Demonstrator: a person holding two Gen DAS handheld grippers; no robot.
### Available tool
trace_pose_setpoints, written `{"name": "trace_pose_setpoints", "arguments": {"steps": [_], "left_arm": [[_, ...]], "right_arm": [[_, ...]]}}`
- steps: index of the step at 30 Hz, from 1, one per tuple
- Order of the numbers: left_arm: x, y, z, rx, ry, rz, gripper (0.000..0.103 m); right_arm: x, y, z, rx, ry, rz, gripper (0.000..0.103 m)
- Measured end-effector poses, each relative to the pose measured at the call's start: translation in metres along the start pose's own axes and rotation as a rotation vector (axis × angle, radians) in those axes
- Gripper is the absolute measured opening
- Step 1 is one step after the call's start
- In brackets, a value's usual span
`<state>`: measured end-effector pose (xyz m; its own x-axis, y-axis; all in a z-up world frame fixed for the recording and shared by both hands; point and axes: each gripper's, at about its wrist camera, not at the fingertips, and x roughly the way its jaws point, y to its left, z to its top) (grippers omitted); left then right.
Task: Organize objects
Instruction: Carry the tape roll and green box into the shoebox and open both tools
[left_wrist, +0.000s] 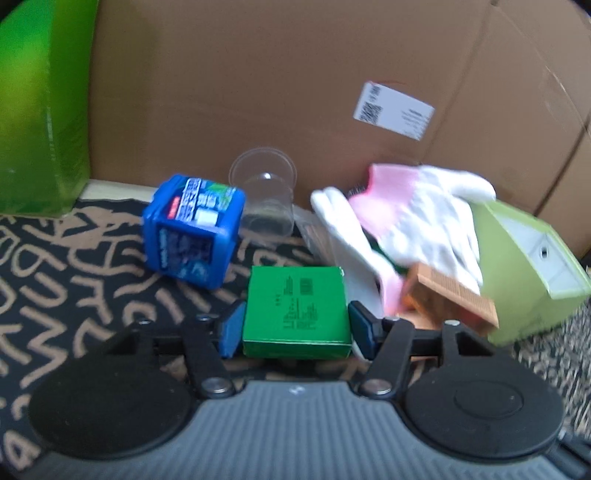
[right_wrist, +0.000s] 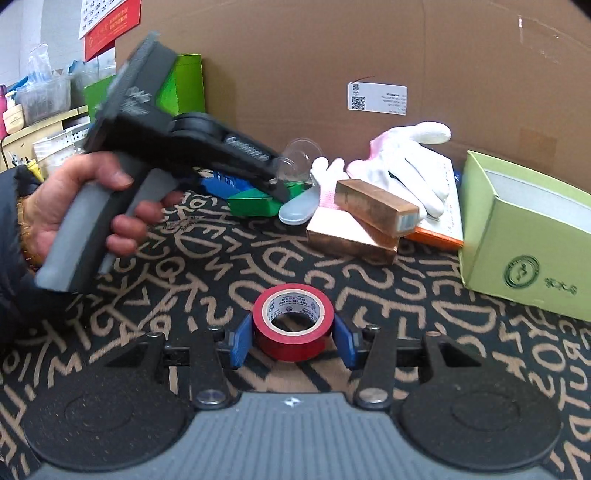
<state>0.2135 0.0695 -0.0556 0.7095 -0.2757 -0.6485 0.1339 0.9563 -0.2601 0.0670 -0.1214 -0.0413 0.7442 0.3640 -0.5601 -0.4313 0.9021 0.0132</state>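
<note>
In the left wrist view my left gripper (left_wrist: 295, 325) is shut on a small green box (left_wrist: 297, 314), its blue pads pressed on both sides. Behind it stand a blue container (left_wrist: 192, 229) and a clear plastic cup (left_wrist: 264, 192). A white and pink glove (left_wrist: 417, 218) lies over a copper-coloured box (left_wrist: 448, 299). In the right wrist view my right gripper (right_wrist: 293, 338) is shut on a red tape roll (right_wrist: 293, 321) resting on the patterned mat (right_wrist: 406, 295). The left gripper (right_wrist: 275, 188) shows there too, held by a hand, with the green box (right_wrist: 251, 205).
A light green carton (right_wrist: 524, 243) stands open at the right. Two copper boxes (right_wrist: 373, 218) are stacked on an orange-edged flat box (right_wrist: 439, 232). A large cardboard sheet (right_wrist: 369, 55) forms the back wall. A bright green box (left_wrist: 40, 110) stands at far left.
</note>
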Motion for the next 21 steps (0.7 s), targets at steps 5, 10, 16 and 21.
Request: {"name": "trace_pose_setpoints", "arguments": {"steps": [5,10,16,21], "left_arm": [[-0.034,-0.003,-0.032,0.022,0.052,-0.034,0.060],[-0.063,-0.015,-0.055,0.085,0.039,-0.021,0.075],[-0.057,-0.031,-0.055,0.152,0.034,0.037,0.085],[-0.050,-0.034,-0.057,0.164,0.049,0.056,0.085]], "right_arm": [[-0.020,-0.006,-0.013,0.003,0.002,-0.003,0.051],[-0.025,-0.012,-0.023,0.008,0.028,-0.044,0.051],[-0.029,-0.015,-0.028,0.028,0.003,-0.062,0.059],[-0.026,-0.018,-0.028,0.033,0.012,-0.070,0.059]]}}
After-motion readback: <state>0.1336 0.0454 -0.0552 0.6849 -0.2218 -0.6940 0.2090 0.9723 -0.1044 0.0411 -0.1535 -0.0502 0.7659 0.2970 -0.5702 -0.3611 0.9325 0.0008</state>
